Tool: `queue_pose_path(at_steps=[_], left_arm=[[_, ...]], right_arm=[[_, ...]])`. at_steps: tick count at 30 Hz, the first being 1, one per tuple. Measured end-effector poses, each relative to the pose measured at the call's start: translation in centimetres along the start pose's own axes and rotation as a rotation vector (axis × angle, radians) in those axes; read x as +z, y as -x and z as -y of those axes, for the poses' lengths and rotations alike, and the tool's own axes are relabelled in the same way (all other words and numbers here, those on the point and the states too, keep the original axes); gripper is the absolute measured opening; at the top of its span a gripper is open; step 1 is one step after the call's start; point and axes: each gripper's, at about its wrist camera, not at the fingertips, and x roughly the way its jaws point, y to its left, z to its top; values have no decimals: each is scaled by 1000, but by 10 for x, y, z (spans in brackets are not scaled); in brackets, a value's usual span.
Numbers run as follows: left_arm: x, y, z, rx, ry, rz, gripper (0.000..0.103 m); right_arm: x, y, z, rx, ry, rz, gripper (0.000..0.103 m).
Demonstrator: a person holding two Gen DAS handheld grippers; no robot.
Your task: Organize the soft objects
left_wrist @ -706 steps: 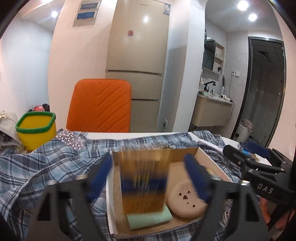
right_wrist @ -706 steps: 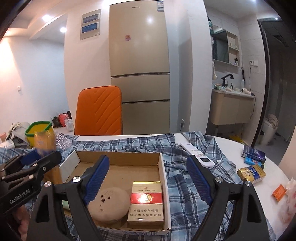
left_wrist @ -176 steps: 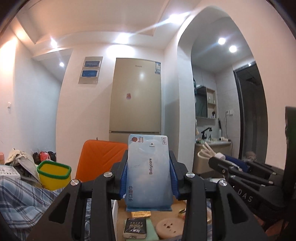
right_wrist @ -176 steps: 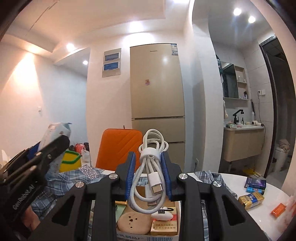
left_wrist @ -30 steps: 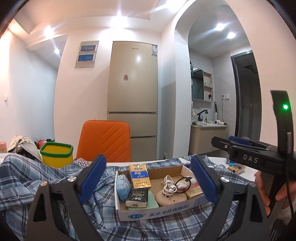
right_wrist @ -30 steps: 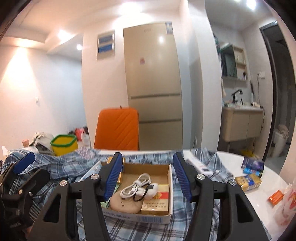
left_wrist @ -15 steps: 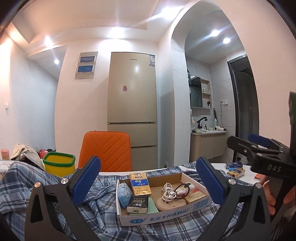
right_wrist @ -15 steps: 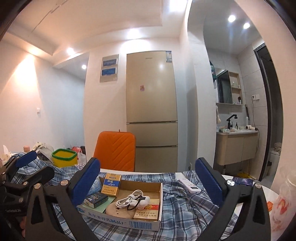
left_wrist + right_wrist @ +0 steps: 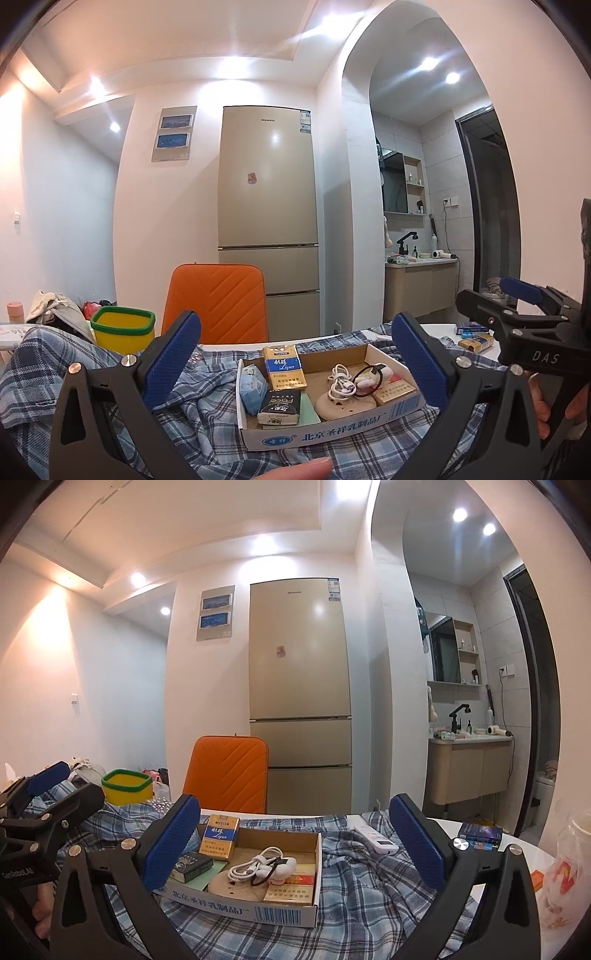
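A: Left wrist view first. How do the jaws stand?

B: The left gripper (image 9: 295,354) has its jaws spread wide with nothing between them. The cardboard box (image 9: 332,434) sits beyond them on the plaid cloth (image 9: 110,373).

A: What's in the box?

B: At its left wall a blue tissue pack (image 9: 252,387); next to that a dark packet (image 9: 279,406) lying on a green pad (image 9: 309,408). A yellow-and-blue carton (image 9: 283,367) leans at the back. A white cable (image 9: 341,380) and a black hair tie (image 9: 364,376) lie on a beige disc (image 9: 345,400), with a gold carton (image 9: 393,392) by the right wall.

A: And to the right of the box?

B: The right gripper (image 9: 517,295), side-on.

A: Now the right wrist view.

B: The right gripper's (image 9: 295,834) jaws are also spread wide and empty. The box (image 9: 255,912) lies beyond them, the cable (image 9: 255,864) in its middle. A white remote (image 9: 375,839) rests on the cloth (image 9: 369,886) right of the box; an orange chair (image 9: 227,771) stands behind it. Left of the box, the left gripper (image 9: 48,790), its jaws apart.
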Motion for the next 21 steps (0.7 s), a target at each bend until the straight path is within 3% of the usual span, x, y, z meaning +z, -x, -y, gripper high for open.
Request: queue_pose_path(at_steps=[9, 21], left_arm=[[-1, -5, -3, 2, 15, -30, 103], [-2, -9, -3, 2, 10, -42, 103]], right_arm=[[0, 9, -10, 0, 48, 47, 103], [0, 2, -3, -2, 18, 11, 103]])
